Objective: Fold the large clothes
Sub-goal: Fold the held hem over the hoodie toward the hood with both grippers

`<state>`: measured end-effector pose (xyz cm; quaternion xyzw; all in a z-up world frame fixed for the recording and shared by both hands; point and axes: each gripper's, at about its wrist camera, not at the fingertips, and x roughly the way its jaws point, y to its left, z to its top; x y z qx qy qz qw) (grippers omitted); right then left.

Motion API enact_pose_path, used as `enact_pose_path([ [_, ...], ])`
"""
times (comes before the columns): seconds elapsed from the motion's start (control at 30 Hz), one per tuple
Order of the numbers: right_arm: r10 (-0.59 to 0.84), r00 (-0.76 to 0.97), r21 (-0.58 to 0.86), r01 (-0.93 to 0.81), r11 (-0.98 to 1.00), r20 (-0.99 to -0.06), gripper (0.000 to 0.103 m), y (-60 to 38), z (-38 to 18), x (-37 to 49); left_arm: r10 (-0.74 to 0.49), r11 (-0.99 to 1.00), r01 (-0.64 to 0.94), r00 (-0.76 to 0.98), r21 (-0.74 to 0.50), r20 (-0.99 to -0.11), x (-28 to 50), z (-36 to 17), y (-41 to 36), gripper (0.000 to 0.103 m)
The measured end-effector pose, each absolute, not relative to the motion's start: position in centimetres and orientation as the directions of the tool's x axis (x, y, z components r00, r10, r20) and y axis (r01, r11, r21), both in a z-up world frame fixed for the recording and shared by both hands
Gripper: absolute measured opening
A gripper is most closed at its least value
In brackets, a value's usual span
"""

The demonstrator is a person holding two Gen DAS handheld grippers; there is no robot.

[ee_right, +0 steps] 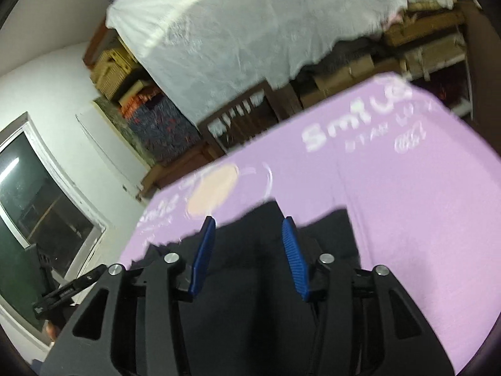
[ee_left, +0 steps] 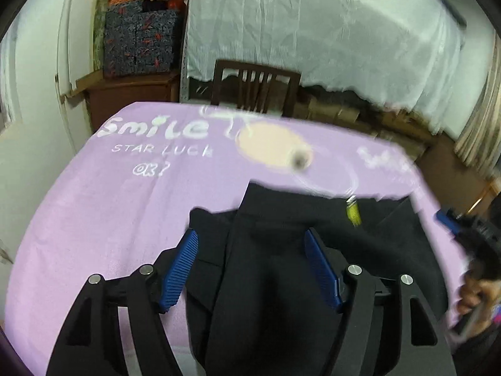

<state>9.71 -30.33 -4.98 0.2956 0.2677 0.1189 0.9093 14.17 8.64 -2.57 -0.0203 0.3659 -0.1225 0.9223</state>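
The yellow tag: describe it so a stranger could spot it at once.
Find the purple cloth printed with "Smile" that covers the table. On its near part lies a black garment. The yellow tag sits at the garment's far edge, right of the middle in the left wrist view, the only bright spot on the black fabric.

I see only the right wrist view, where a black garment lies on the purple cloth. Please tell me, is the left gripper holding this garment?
Observer: No. The left gripper is open; its pads stand wide apart over the black garment and pinch nothing.
Operator: Thank you. Does the garment have some mark that I cannot see?
Observer: Yes. A small yellow tag sits near the garment's far edge.
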Motion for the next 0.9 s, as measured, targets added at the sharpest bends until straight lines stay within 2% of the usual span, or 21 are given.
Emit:
enact_pose_path([
  [0.07,0.355,0.819,0.585,-0.028,0.810,-0.451,0.045,-30.1,-6.1,10.2,-0.206,0.977,0.185,0.681,-0.108,-0.703,15.2,-4.2,8.1,0.071],
  [0.13,0.339,0.812,0.572,-0.008,0.820,-0.475,0.052,-30.1,-7.1,10.4,-0.192,0.980,0.161,0.641,-0.114,-0.743,16.3,-6.0,7.9,0.071],
  [0.2,0.346,0.790,0.576,0.012,0.817,-0.507,0.056,-30.1,-8.4,10.9,-0.177,0.983,0.153,0.637,-0.102,-0.750,16.4,-7.0,8.1,0.072],
  [0.3,0.402,0.740,0.582,-0.017,0.813,-0.540,0.056,-29.1,-9.7,11.8,-0.164,0.985,0.153,0.653,-0.083,-0.740,16.0,-7.1,8.1,0.069],
  [0.33,0.403,0.734,0.570,-0.026,0.821,-0.547,0.051,-28.7,-9.6,11.9,-0.155,0.986,0.149,0.657,-0.075,-0.738,15.9,-7.2,8.1,0.065],
  [0.37,0.380,0.739,0.523,-0.043,0.851,-0.556,0.042,-27.8,-9.4,11.8,-0.153,0.986,0.149,0.659,-0.071,-0.736,15.9,-7.3,8.1,0.043],
  [0.4,0.361,0.750,0.497,-0.050,0.867,-0.554,0.020,-27.4,-9.0,11.6,-0.167,0.984,0.159,0.654,-0.082,-0.738,15.9,-7.2,8.2,0.012],
  [0.43,0.330,0.777,0.455,-0.063,0.888,-0.536,0.007,-27.0,-8.2,11.1,-0.167,0.985,0.150,0.654,-0.090,-0.737,16.0,-7.0,8.2,0.011],
  [0.57,0.277,0.853,0.437,-0.064,0.897,-0.442,0.005,-27.6,-5.5,9.3,-0.111,0.994,0.086,0.684,-0.071,-0.721,15.7,-6.6,9.0,0.008],
  [0.6,0.249,0.856,0.431,-0.034,0.902,-0.453,0.005,-28.0,-5.6,9.3,-0.103,0.995,0.080,0.678,-0.067,-0.728,15.8,-7.0,9.0,0.008],
  [0.67,0.222,0.797,0.434,0.056,0.899,-0.562,0.005,-28.7,-8.2,10.9,-0.067,0.997,0.078,0.678,-0.019,-0.732,15.8,-7.6,8.3,0.009],
  [0.7,0.261,0.733,0.478,0.099,0.873,-0.628,0.006,-29.3,-10.2,12.1,-0.044,0.997,0.080,0.684,0.016,-0.728,15.7,-7.6,7.9,0.010],
  [0.73,0.307,0.735,0.558,0.116,0.821,-0.605,0.004,-30.5,-11.0,12.1,-0.023,0.996,0.080,0.690,0.044,-0.724,15.7,-7.6,7.6,0.011],
  [0.77,0.325,0.729,0.580,0.120,0.806,-0.602,0.004,-31.0,-11.2,12.1,-0.011,0.995,0.077,0.691,0.059,-0.723,15.6,-7.6,7.4,0.011],
  [0.87,0.301,0.730,0.545,0.115,0.831,-0.614,0.008,-30.5,-10.8,12.2,-0.042,0.998,0.067,0.677,0.006,-0.734,15.7,-7.4,8.3,0.011],
  [0.9,0.284,0.737,0.532,0.120,0.838,-0.614,0.014,-30.4,-10.5,12.0,-0.064,0.998,0.062,0.671,-0.031,-0.739,15.6,-7.0,8.7,0.011],
])
